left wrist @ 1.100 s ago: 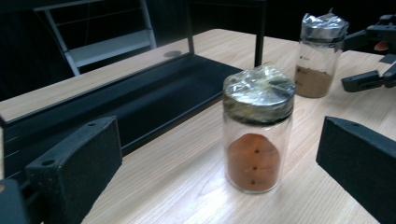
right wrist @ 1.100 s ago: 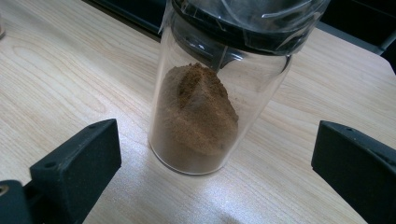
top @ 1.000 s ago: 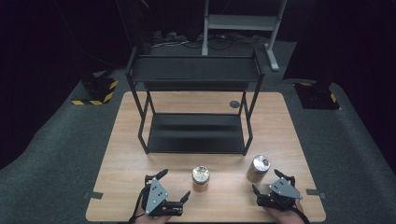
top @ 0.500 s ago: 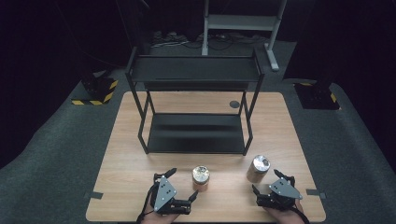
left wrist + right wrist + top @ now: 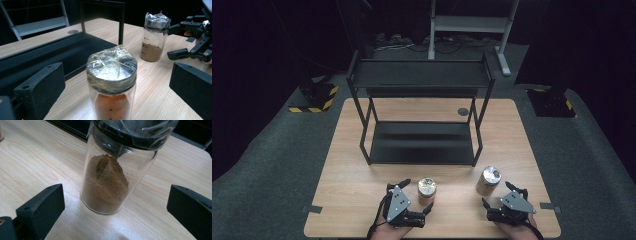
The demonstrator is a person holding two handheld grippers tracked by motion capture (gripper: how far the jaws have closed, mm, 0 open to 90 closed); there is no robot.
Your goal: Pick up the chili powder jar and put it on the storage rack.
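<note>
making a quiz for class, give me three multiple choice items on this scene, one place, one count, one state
1. Where is the black two-shelf metal rack?
A. behind the jars
B. between the claws
C. on the floor

2. How many clear glass jars of brown powder stand on the wooden table?
A. one
B. two
C. four

3. The left claw is
A. shut on a jar
B. open around a jar
C. lying on the rack

A: the rack stands beyond both jars.
B: left jar, right jar.
B: its jaws flank the left jar with gaps.

Two jars (image 5: 427, 189) (image 5: 488, 180) stand before the rack (image 5: 422, 142) (on the table (image 5: 347, 175)).
</note>
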